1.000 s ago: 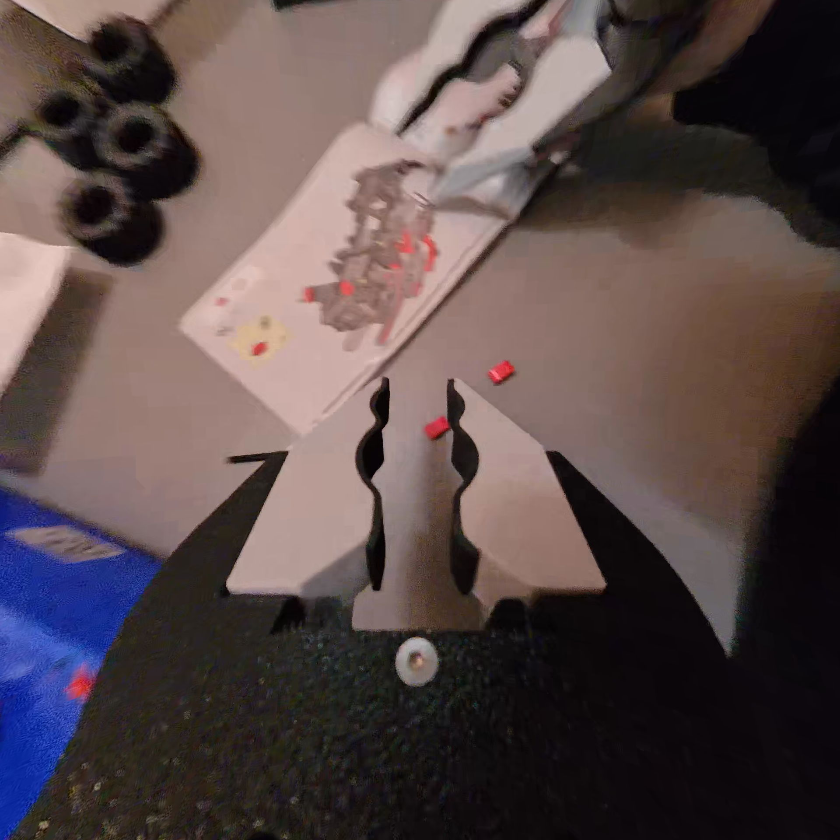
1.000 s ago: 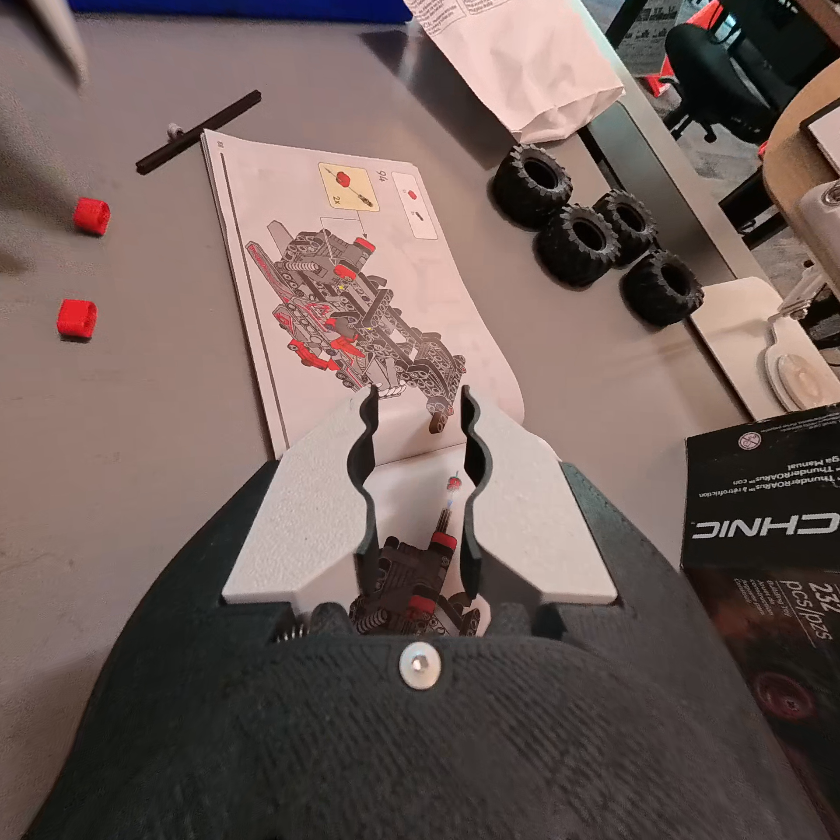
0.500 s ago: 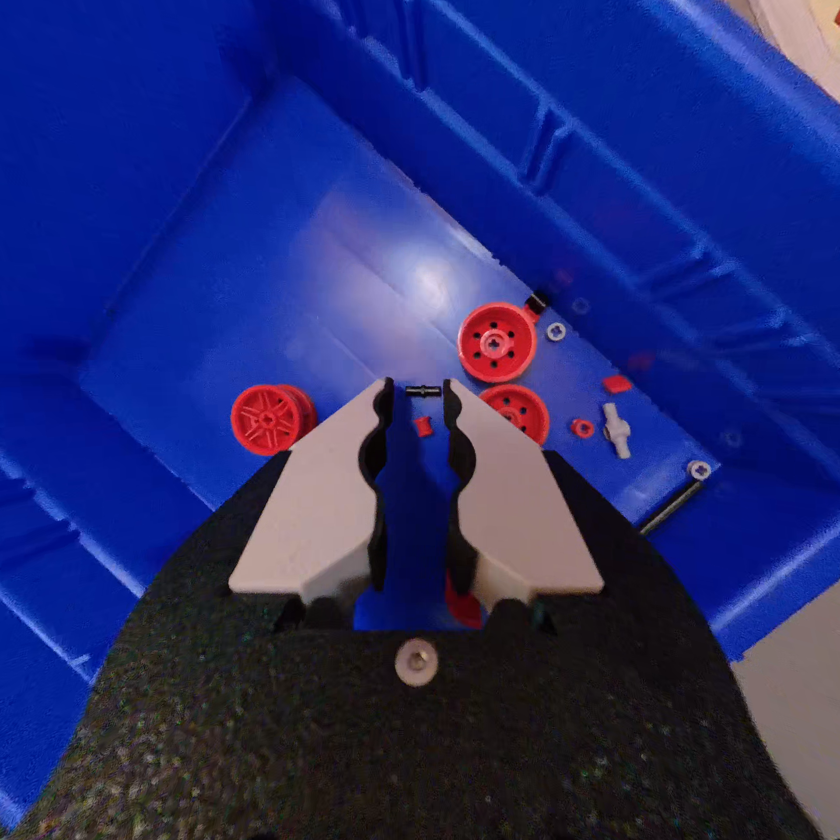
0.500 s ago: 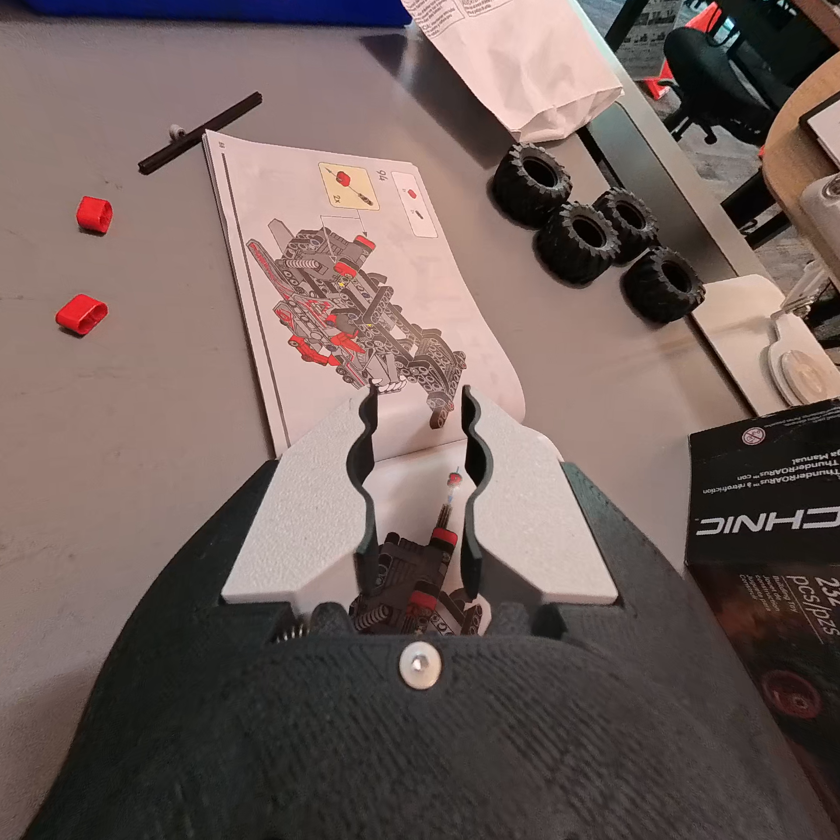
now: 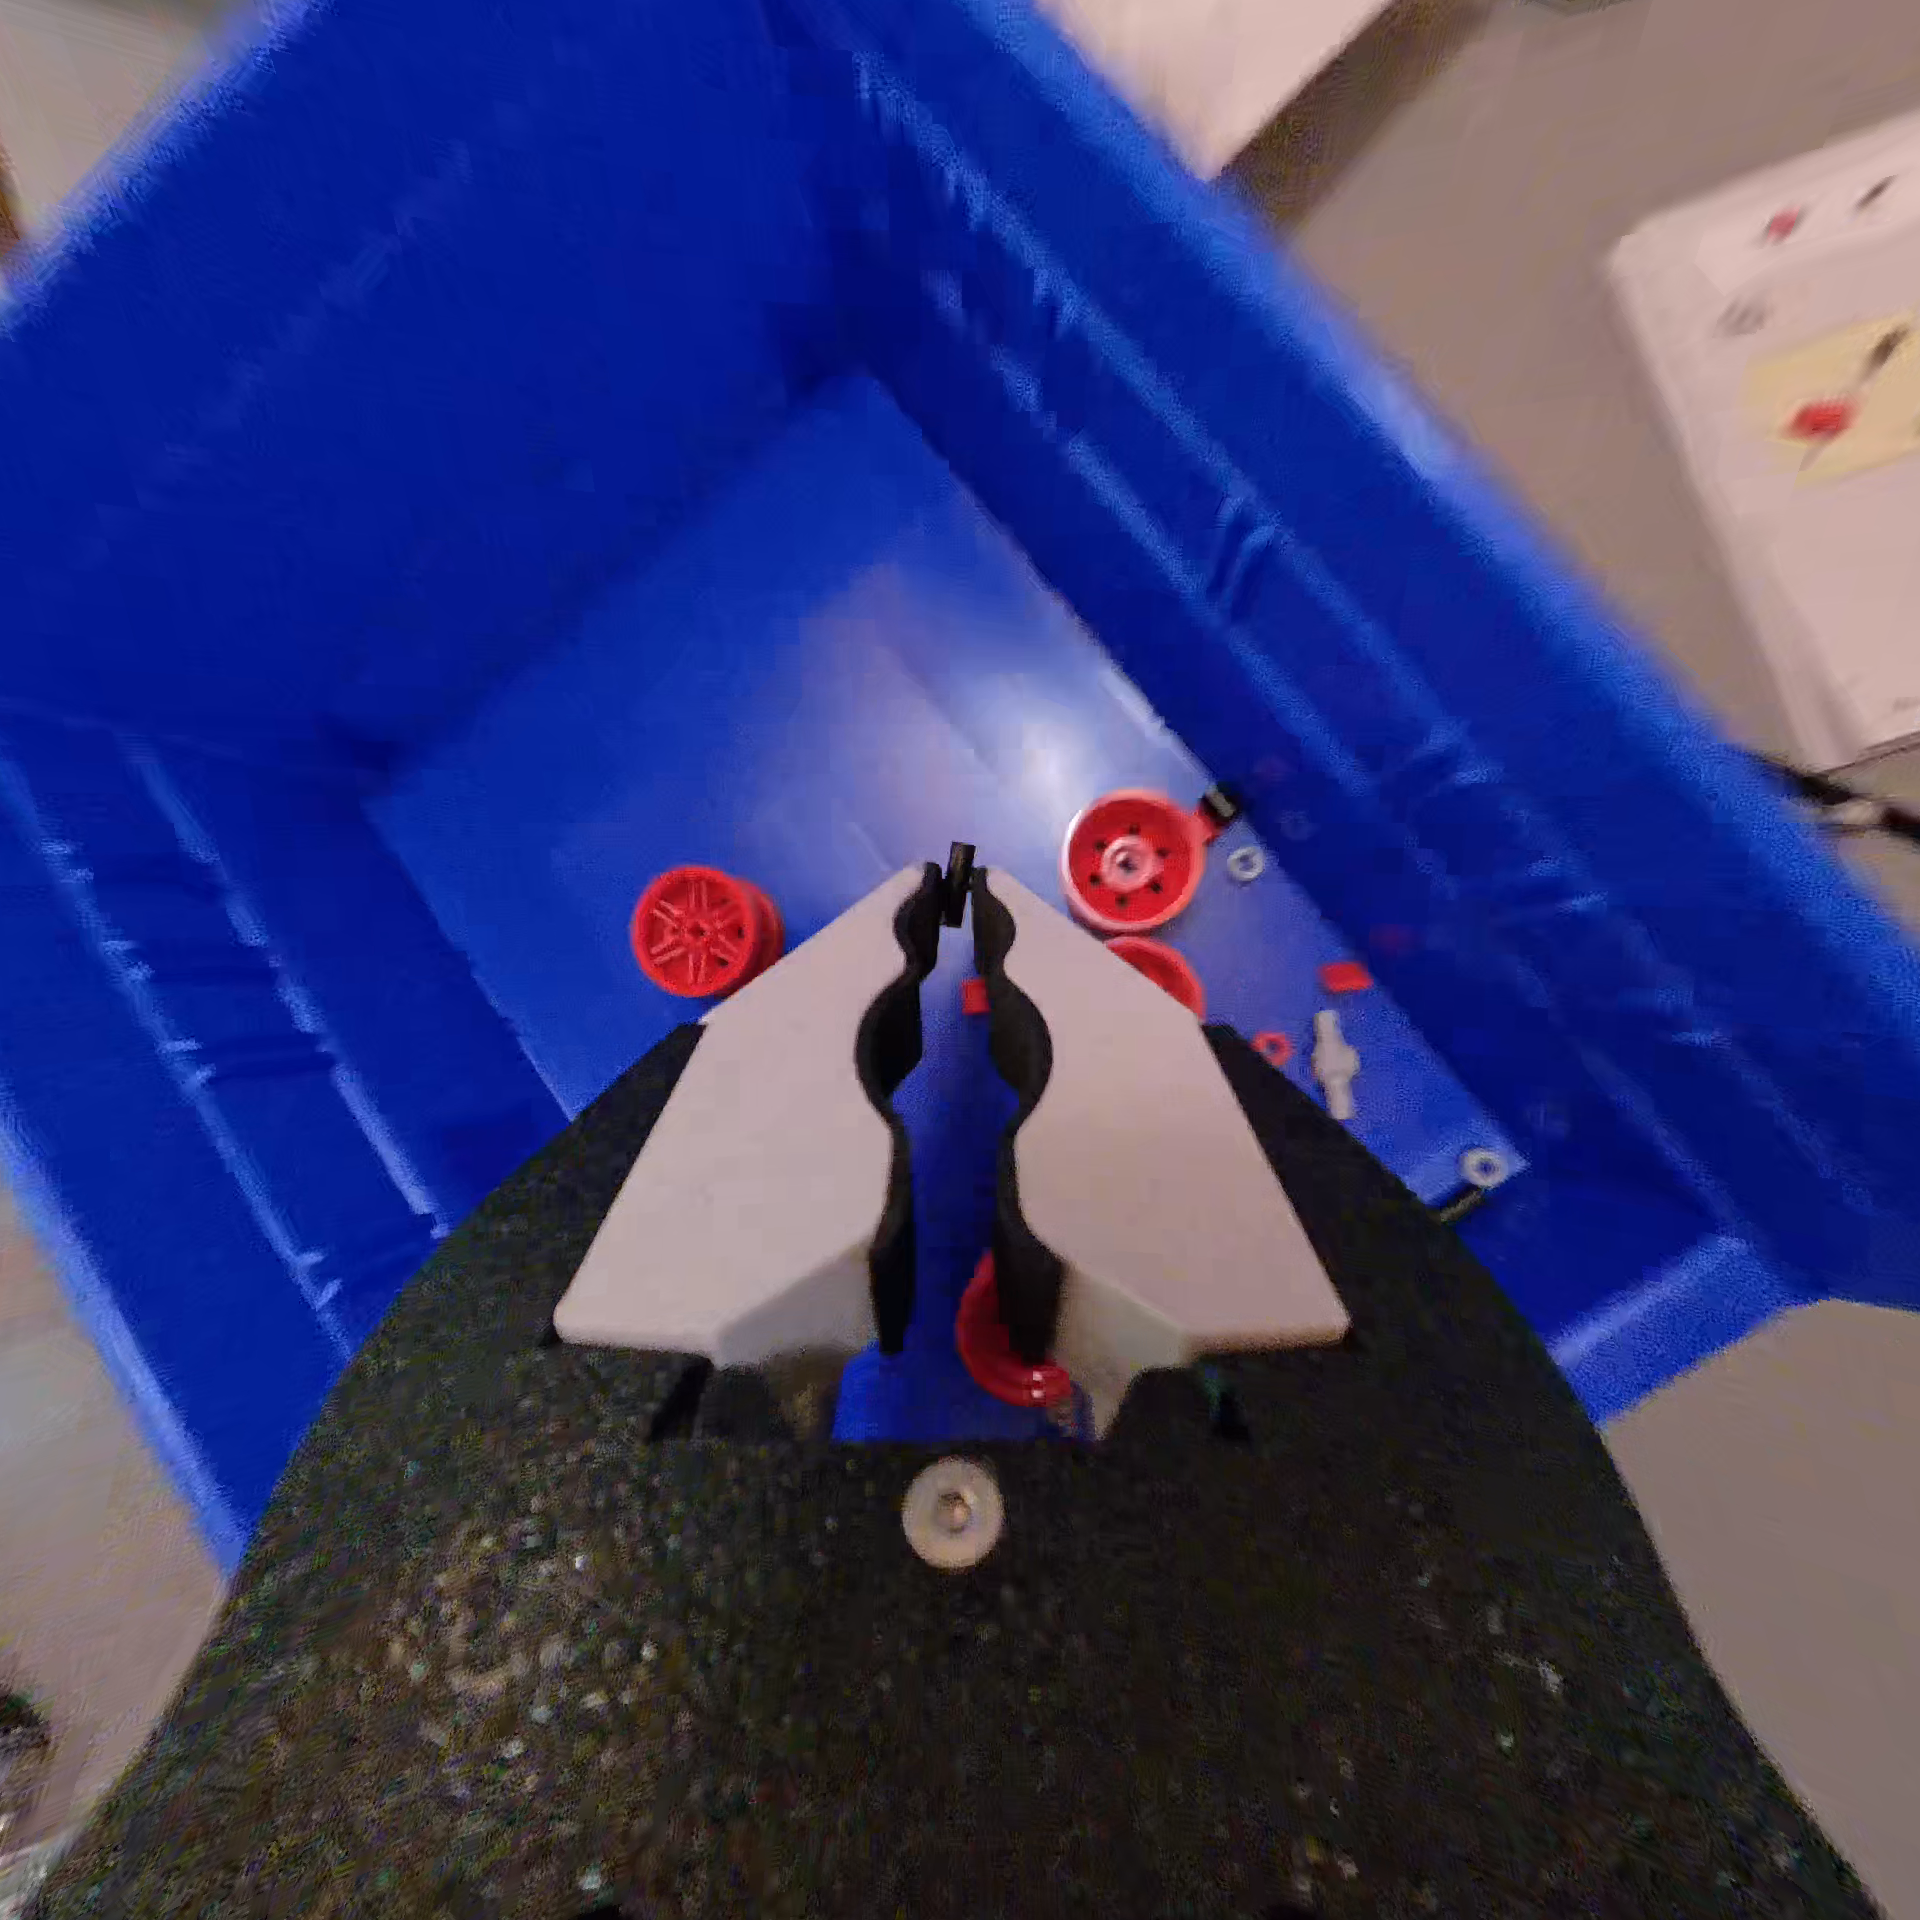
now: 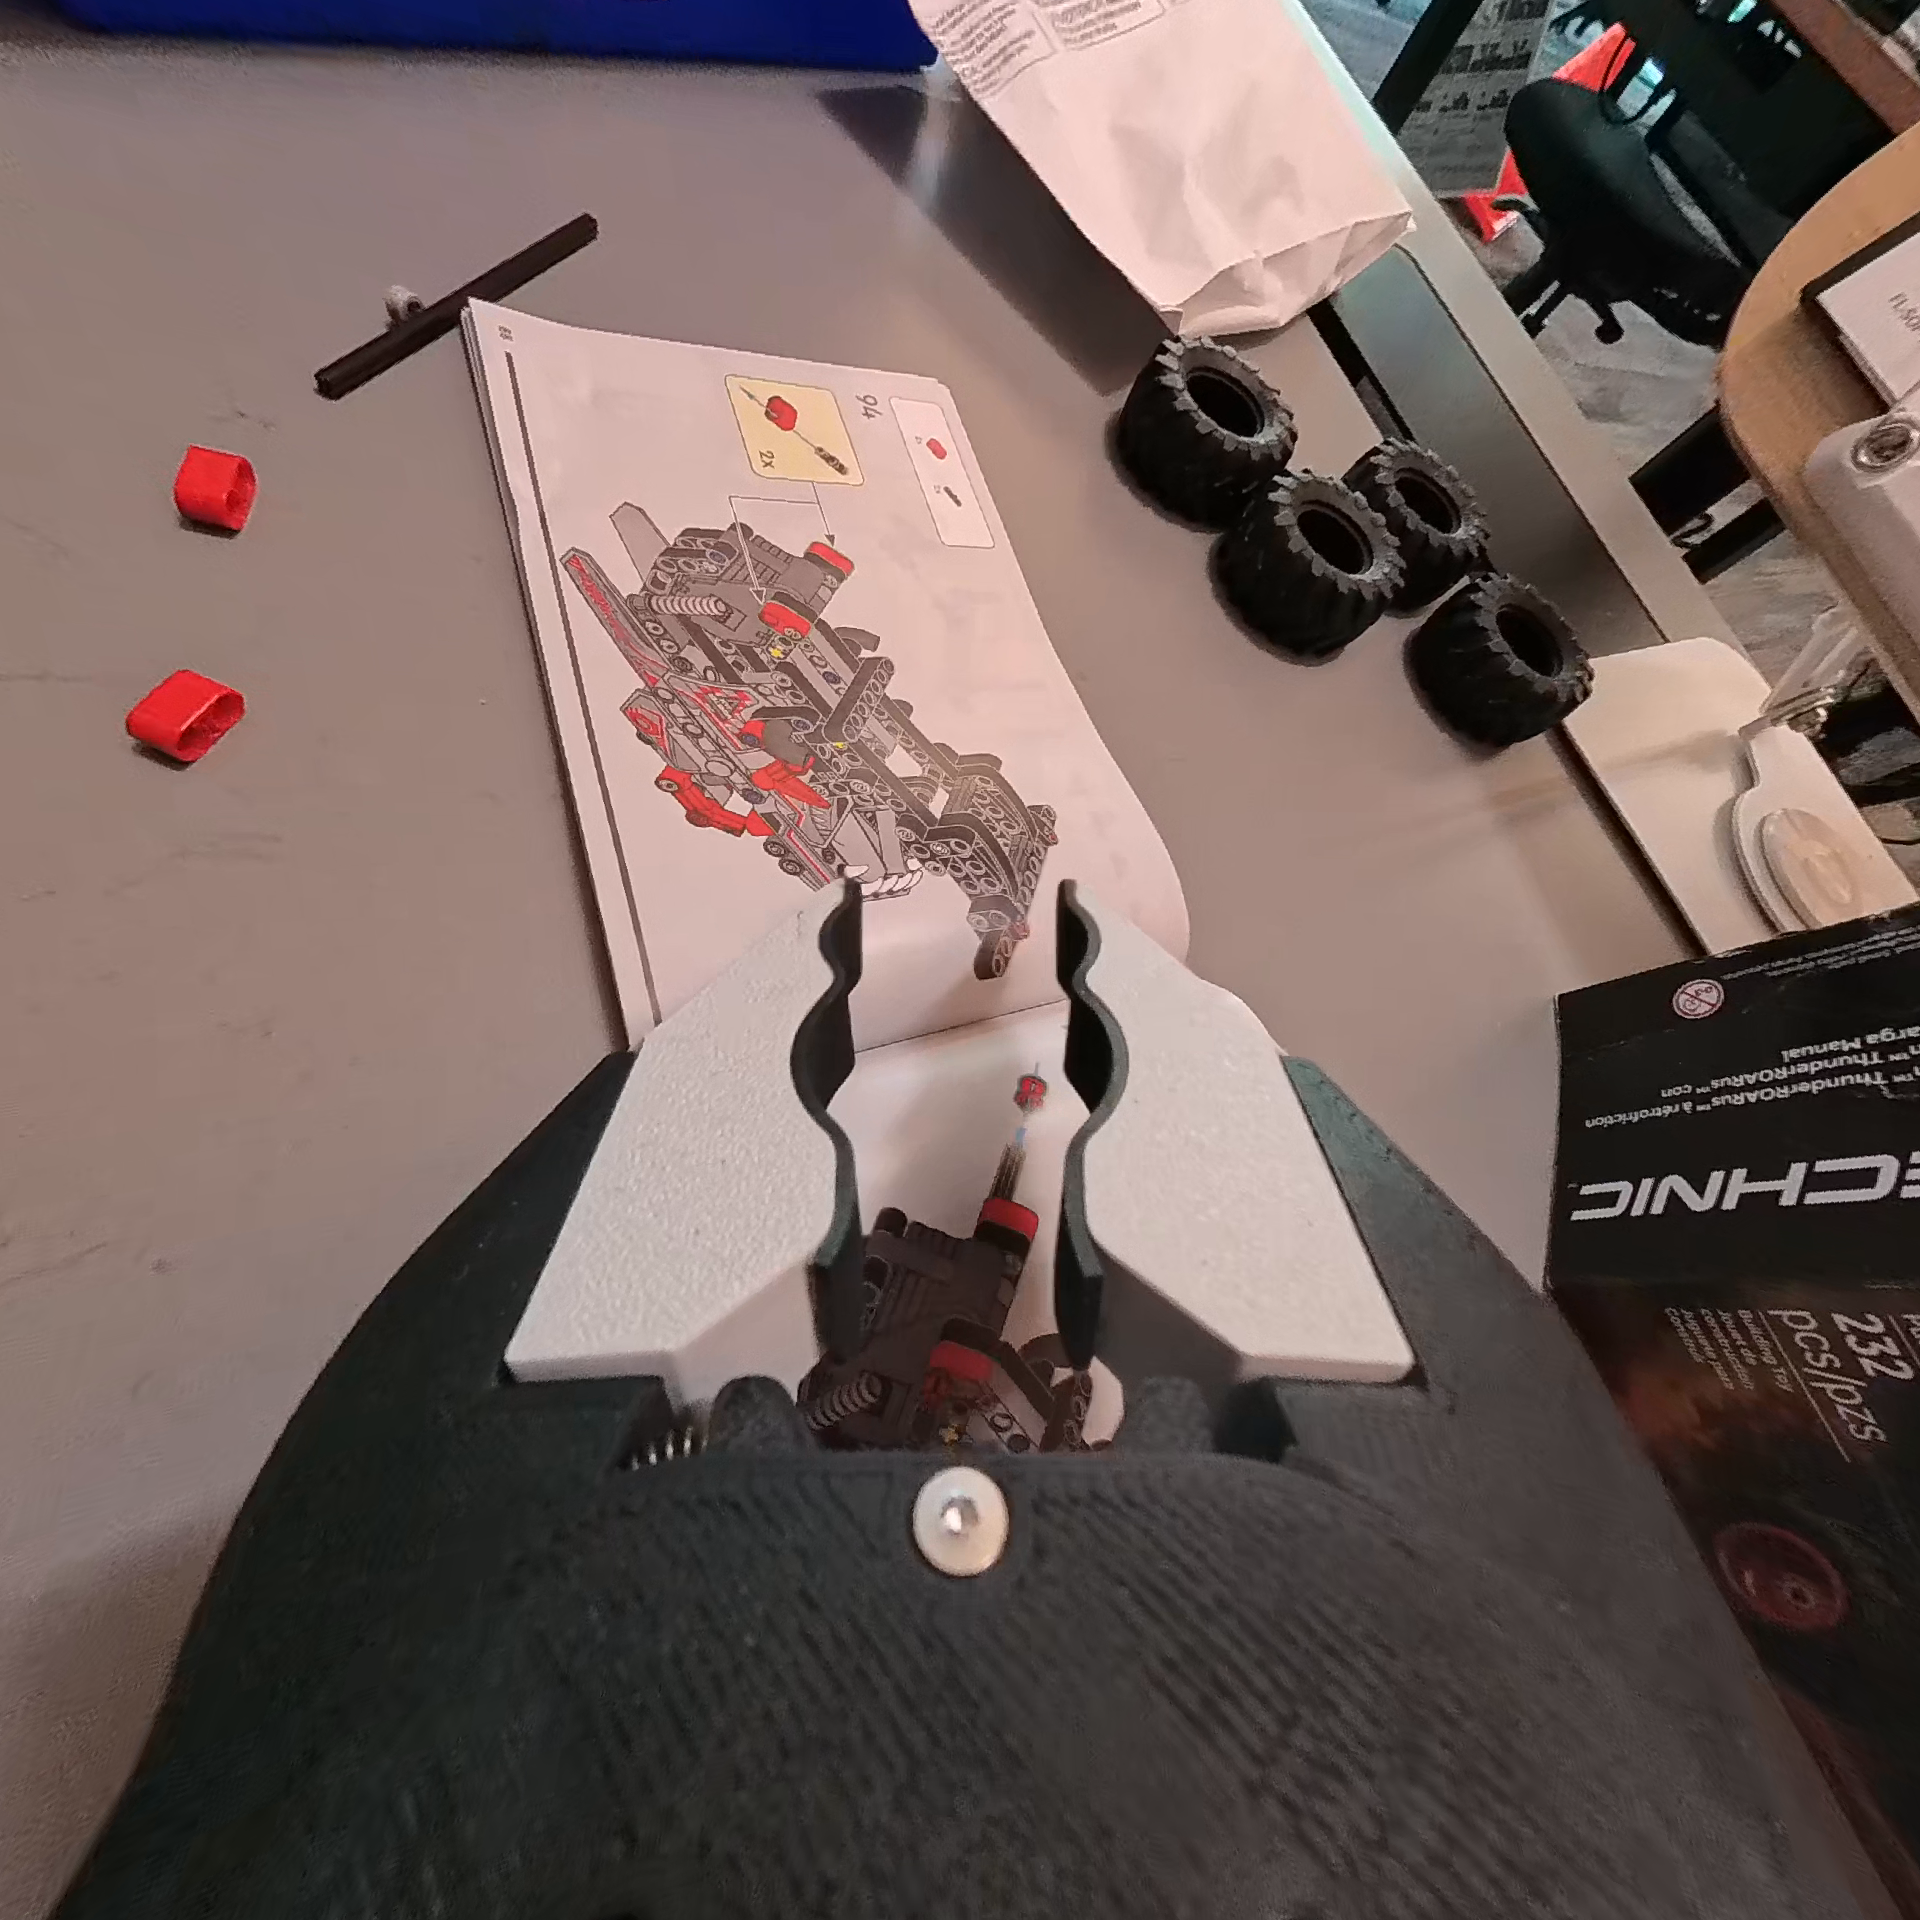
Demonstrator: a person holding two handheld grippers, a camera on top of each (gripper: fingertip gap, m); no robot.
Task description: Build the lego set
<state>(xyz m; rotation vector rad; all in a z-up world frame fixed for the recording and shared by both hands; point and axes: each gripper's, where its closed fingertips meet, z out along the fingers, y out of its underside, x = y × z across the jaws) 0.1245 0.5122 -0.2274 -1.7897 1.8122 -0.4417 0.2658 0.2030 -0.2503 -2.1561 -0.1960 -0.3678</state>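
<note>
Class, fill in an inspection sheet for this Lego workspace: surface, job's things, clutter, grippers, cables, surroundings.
Surface: grey table, scuffed.
Job's things: open instruction booklet; four black tyres; two red pieces; black axle; red wheel hubs in blue bin.
Clutter: white paper bag; black box.
Grippers: left gripper shut on small black pin; right gripper open over booklet.
Cables: nothing seen.
Surroundings: office chair.

Wheel hubs (image 5: 707, 932) lie in the bin (image 5: 520, 416); tyres (image 6: 1299, 561) right of the booklet (image 6: 790, 644).
</note>
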